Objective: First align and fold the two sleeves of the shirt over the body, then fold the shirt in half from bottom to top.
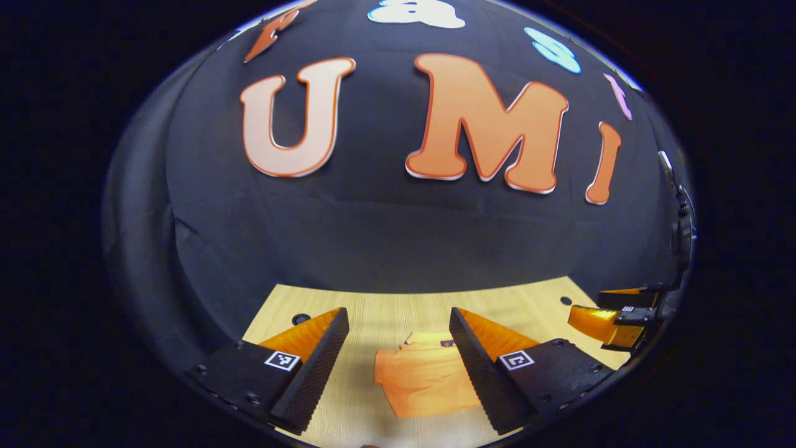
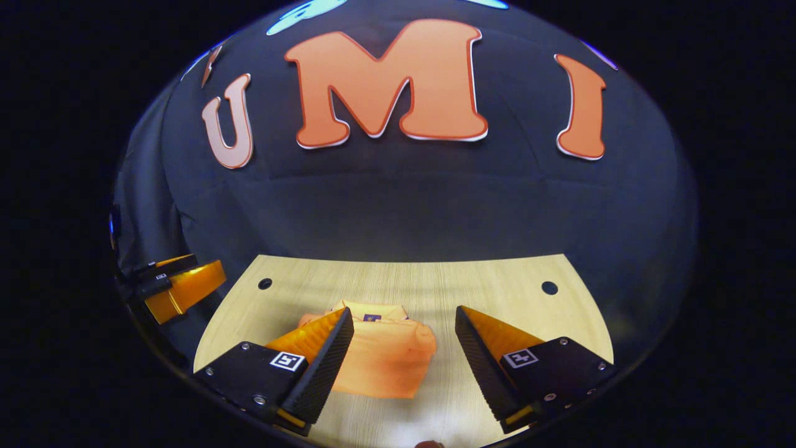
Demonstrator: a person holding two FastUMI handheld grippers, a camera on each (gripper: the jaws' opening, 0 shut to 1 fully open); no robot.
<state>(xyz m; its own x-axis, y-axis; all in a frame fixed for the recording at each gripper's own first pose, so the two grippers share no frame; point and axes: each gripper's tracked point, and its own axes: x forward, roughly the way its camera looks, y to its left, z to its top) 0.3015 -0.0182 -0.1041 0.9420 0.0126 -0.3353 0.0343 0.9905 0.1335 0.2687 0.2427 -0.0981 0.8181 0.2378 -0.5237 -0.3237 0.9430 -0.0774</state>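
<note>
An orange shirt [image 1: 423, 379] lies folded into a compact rectangle on the wooden table [image 1: 385, 311], collar toward the far wall. My left gripper [image 1: 398, 320] hovers above it, open, nothing between its fingers; the shirt sits under and left of the right-hand finger. In the right gripper view the same shirt [image 2: 388, 358] lies below the left-hand finger, and my right gripper [image 2: 404, 320] is open and empty above the table. The other gripper [image 1: 612, 323] appears at the right edge of the left gripper view, and the left one [image 2: 180, 289] at the left edge of the right gripper view.
The table [image 2: 497, 292] has small round holes near its far corners [image 2: 550, 287] [image 2: 265, 284] [image 1: 301, 318]. The black cloth wall rises right behind the table's far edge.
</note>
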